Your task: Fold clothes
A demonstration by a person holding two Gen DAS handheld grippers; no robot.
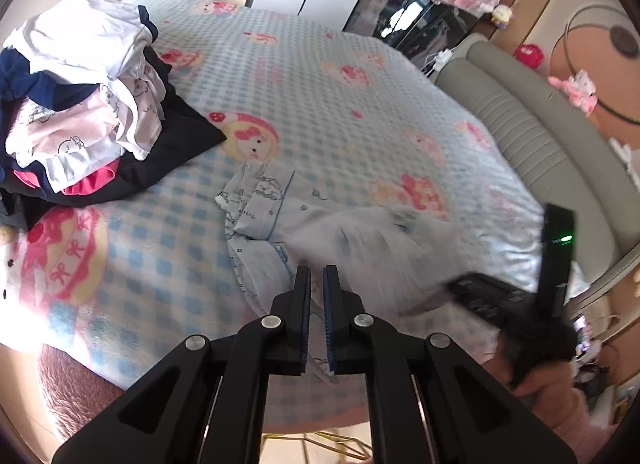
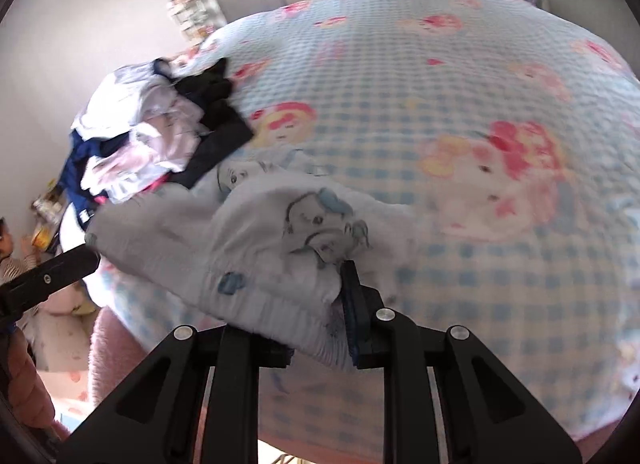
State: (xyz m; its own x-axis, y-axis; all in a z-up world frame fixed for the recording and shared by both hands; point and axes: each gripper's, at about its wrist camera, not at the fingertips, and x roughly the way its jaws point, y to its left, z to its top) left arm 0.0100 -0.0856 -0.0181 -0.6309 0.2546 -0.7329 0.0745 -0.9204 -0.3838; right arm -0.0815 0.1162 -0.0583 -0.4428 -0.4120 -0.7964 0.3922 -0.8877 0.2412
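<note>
1. Pale blue printed garment (image 1: 280,220) lying crumpled near the front edge of the bed (image 1: 360,76), on the checked cartoon bedspread, below and right of the heap of unfolded clothes (image 1: 84,104).
2. Left gripper (image 1: 317,284) pinched nearly closed on a thin fold of the garment's near hem; a strip of pale cloth visible running down between the pads.
3. Right gripper (image 2: 316,304) clamped on a thick bunch of the same garment (image 2: 280,248), cloth draped over the left finger and pressed against the blue pad of the right finger.
4. In the left wrist view, right gripper (image 1: 516,296) seen blurred at the garment's right end, well apart from the left jaws.
5. In the right wrist view, tip of the left gripper (image 2: 60,268) poking in at the garment's far left edge.
6. Long axis of the garment judged to run from one gripper to the other, roughly along the bed's front edge; collar and button end pointing away toward the pile, bulk sagging between the two grips.
7. Step in hand, by judgement: spreading or lifting to flatten before folding.
8. Coming move likely hinging on pulling the two held ends apart along that axis; uneven grips (thin fold versus thick bunch) a risk of slip on the left side.
</note>
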